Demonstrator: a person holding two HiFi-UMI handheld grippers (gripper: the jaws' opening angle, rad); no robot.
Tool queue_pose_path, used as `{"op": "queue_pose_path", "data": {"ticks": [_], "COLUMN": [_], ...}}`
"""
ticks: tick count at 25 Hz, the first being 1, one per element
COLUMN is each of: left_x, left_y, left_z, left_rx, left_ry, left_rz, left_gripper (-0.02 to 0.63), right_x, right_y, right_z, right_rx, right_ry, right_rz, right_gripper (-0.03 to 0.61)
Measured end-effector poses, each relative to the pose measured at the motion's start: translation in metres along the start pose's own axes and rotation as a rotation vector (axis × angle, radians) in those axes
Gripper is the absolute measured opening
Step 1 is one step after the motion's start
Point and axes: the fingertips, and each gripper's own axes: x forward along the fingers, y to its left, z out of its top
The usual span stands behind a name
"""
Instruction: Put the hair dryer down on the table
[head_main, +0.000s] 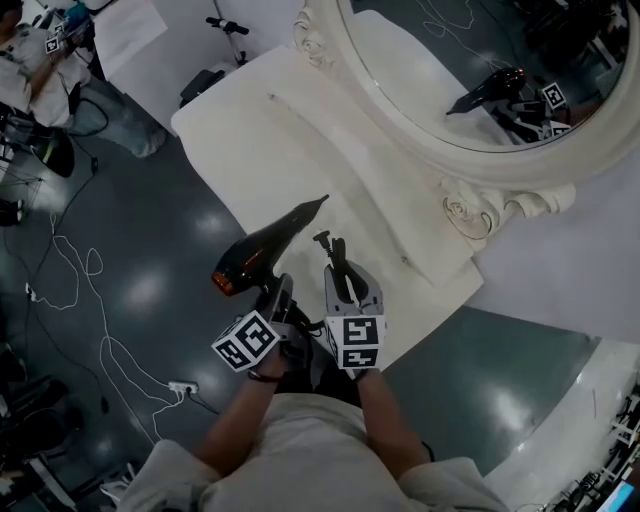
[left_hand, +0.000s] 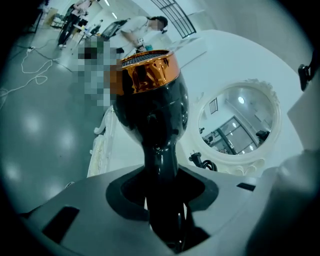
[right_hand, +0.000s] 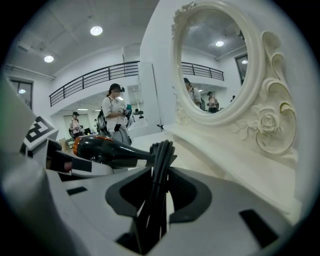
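Black dryer (head_main: 268, 250) up in left gripper (head_main: 278, 292), jaws part-closed and clamped on the handle! Nozzle out over tabletop's (head_main: 300, 150) near edge, aimed toward mirror (head_main: 480, 70); orange-ringed rear hanging off past that edge, over floor (head_main: 130, 290). Just beside it, right gripper (head_main: 342, 268), jaws pinched narrow on bunched black cord (right_hand: 159, 170), plug (head_main: 322, 238) poking out ahead over tabletop. Dryer not yet down. Both grippers side by side, well short of mirror.

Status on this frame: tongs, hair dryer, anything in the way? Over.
Left tongs shut on handle of black, copper-banded hair dryer. Right tongs shut on bundled black cord. Dryer at white table edge, not down. Tabletop ahead looks bare.
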Motion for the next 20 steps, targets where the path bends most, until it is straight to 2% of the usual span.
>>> {"op": "queue_pose_path", "data": {"ticks": [15, 20], "left_x": [0.042, 0.053], "left_y": [0.013, 0.013], "left_z": [0.014, 0.015], "left_rx": [0.052, 0.076], "left_ry": [0.077, 0.112], "left_rz": [0.101, 0.106], "left_gripper": [0.146, 0.147], "right_x": [0.039, 0.045], "right_y": [-0.022, -0.025], "right_z": [0.006, 0.008], "right_rx": [0.016, 0.022], "right_ry": [0.039, 0.042], "right_rz": [-0.035, -0.052], "right_gripper": [0.109, 0.109]}}
